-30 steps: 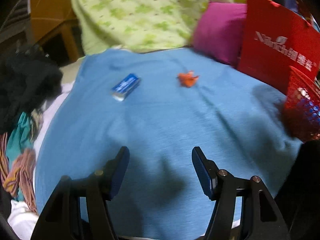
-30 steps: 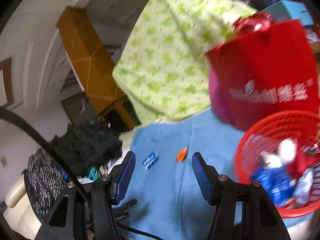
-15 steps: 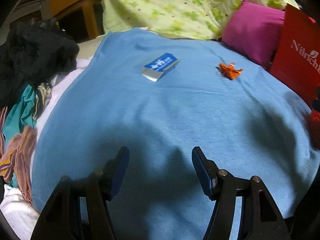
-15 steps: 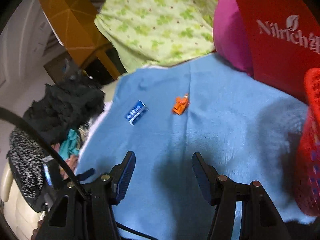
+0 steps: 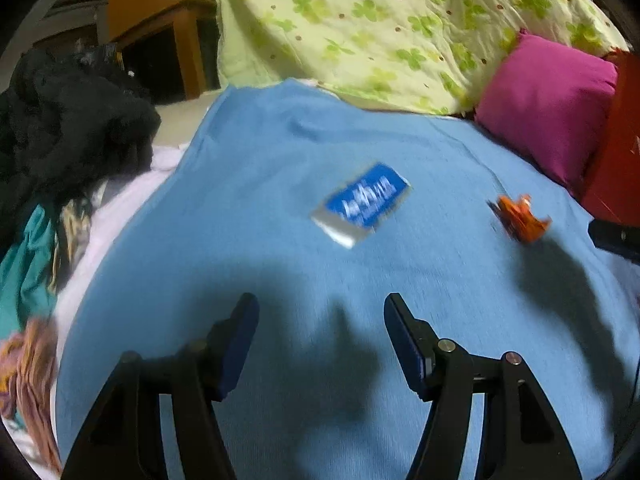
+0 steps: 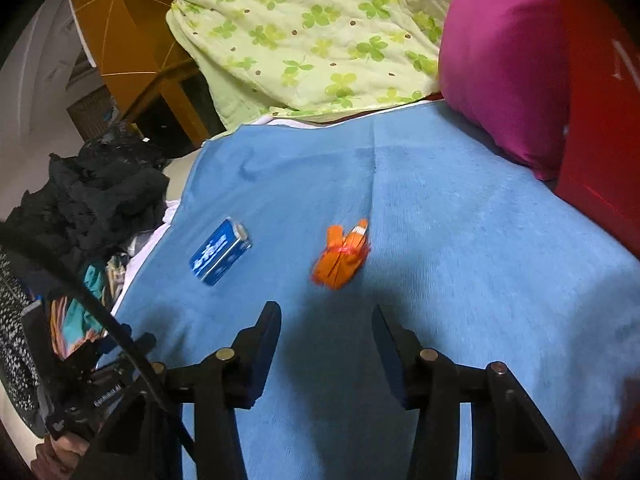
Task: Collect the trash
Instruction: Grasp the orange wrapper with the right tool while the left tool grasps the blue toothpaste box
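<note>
Two pieces of trash lie on a blue blanket (image 5: 280, 168) (image 6: 460, 220): a flat blue box (image 5: 362, 204) (image 6: 221, 251) and a crumpled orange wrapper (image 5: 520, 218) (image 6: 340, 258). My left gripper (image 5: 322, 308) hovers open just short of the blue box, nothing between its fingers. My right gripper (image 6: 326, 314) hangs just short of the orange wrapper; its jaws are closing with nothing between them. At the right edge of the left wrist view a dark tip of the right gripper shows.
A green clover quilt (image 5: 380, 28) and a magenta pillow (image 5: 548, 100) (image 6: 500, 60) lie behind the blanket. A red paper bag (image 6: 600, 120) stands at the right. Dark clothes (image 5: 60, 120) (image 6: 92, 196) pile at the left, beside orange wooden furniture (image 6: 120, 28).
Both grippers have moved forward and down over the blanket, so the box and wrapper loom larger. The red basket has slid out of the right wrist view. The right jaws have narrowed.
</note>
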{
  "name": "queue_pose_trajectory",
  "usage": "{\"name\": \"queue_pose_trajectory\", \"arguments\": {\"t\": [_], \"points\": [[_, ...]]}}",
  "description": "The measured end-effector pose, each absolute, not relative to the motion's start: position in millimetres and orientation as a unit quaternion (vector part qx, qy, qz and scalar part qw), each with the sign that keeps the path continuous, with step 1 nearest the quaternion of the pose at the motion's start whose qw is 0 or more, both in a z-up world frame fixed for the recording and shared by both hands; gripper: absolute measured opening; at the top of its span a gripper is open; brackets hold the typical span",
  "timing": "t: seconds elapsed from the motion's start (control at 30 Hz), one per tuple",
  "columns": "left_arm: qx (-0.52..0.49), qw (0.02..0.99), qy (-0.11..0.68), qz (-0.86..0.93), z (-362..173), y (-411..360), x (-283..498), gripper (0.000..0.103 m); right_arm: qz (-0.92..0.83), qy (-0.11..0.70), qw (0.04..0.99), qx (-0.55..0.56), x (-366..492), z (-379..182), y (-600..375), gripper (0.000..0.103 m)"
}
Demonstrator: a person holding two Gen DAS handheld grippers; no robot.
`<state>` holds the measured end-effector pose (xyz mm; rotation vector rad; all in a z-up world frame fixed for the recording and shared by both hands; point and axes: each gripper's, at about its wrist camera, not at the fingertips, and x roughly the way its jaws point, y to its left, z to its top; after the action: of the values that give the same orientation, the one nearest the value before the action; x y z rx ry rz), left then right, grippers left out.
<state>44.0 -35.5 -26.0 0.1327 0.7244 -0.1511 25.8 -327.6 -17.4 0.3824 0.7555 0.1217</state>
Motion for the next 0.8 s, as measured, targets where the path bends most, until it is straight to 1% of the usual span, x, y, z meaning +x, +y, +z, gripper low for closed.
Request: {"name": "queue_pose_trajectory", "arguments": {"t": [0.07,0.23,0.53,0.6,0.63,0.67,0.8], "points": [[0.075,0.934,0.339,-0.077,-23,-40,54,0.069,0.063,0.363,0.909,0.196,38,-20,-331,0.050],[0.091,0.943,0.307,-0.087,-20,-51,83,0.069,0.064,0.363,0.908,0.198,63,-25,-331,0.049],[0.068,0.942,0.308,-0.111,-25,-58,122,0.070,0.062,0.407,0.894,0.179,108,-50,-317,0.046],[0.067,0.941,0.310,-0.121,-26,-62,127,0.074,0.058,0.418,0.890,0.170,115,-56,-315,0.043],[0.068,0.939,0.312,-0.126,-28,-64,129,0.080,0.057,0.422,0.889,0.167,117,-58,-313,0.041],[0.071,0.938,0.313,-0.128,-29,-66,131,0.082,0.056,0.425,0.889,0.164,118,-60,-312,0.040],[0.073,0.931,0.332,-0.135,-36,-71,141,0.082,0.057,0.423,0.891,0.153,120,-61,-309,0.037]]}}
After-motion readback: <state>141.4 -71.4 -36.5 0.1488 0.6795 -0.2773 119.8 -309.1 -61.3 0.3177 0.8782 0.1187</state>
